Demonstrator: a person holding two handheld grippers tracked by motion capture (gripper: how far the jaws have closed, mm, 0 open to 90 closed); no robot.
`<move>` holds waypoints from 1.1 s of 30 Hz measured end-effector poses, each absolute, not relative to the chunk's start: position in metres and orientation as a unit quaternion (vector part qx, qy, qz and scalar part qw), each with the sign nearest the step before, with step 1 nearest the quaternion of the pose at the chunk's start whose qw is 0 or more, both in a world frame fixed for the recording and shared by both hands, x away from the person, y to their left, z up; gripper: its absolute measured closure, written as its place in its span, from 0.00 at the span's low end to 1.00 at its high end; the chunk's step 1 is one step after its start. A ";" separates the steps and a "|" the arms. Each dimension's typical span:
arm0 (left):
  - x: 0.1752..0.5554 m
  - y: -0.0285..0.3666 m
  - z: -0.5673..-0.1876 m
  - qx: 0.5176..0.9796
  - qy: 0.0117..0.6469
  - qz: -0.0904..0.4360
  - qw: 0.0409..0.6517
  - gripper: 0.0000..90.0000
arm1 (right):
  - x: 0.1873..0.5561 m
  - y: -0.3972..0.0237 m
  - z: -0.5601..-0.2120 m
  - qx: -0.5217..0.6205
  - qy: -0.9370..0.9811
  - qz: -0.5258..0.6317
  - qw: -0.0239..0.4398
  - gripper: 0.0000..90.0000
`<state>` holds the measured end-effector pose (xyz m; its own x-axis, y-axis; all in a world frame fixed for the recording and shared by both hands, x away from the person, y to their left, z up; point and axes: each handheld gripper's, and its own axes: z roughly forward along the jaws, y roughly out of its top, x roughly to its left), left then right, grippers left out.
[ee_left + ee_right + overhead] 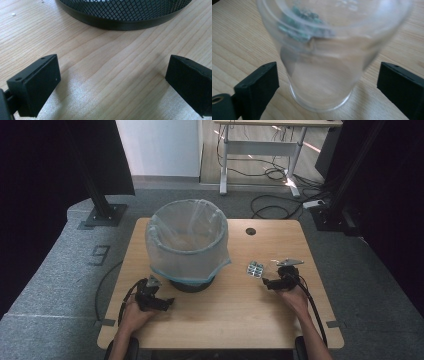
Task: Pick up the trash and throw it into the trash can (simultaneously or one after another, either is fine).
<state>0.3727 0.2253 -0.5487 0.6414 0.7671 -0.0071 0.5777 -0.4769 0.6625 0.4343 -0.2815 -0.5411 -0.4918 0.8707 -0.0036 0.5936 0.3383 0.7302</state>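
A clear cup stands upright on the wooden table, right between the jaws of my right gripper. The jaws stand wide apart on either side of it and do not touch it. Seen blurred through the cup's wall is a silver-green blister pack; from above the blister pack lies just left of the right gripper. My left gripper rests low at the table's front left, open with bare wood between its fingers.
A black mesh bin lined with a pale plastic bag stands at the table's left middle; the bin's base rim is just ahead of the left gripper. A cable hole sits near the far edge.
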 end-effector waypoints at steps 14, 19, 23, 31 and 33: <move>0.373 0.225 -0.549 0.846 0.397 0.148 0.323 0.00 | 0.438 -0.281 -0.546 0.452 0.802 0.341 0.189 0.31; 0.373 0.225 -0.549 0.846 0.397 0.148 0.323 0.00 | 0.436 -0.284 -0.541 0.455 0.801 0.337 0.195 0.31; 0.373 0.225 -0.549 0.847 0.397 0.147 0.322 0.00 | 0.432 -0.287 -0.533 0.450 0.802 0.339 0.196 0.31; 0.373 0.225 -0.549 0.847 0.397 0.147 0.322 0.00 | 0.427 -0.292 -0.520 0.445 0.805 0.345 0.188 0.31; 0.373 0.225 -0.549 0.847 0.397 0.147 0.322 0.00 | 0.425 -0.293 -0.515 0.444 0.809 0.341 0.181 0.31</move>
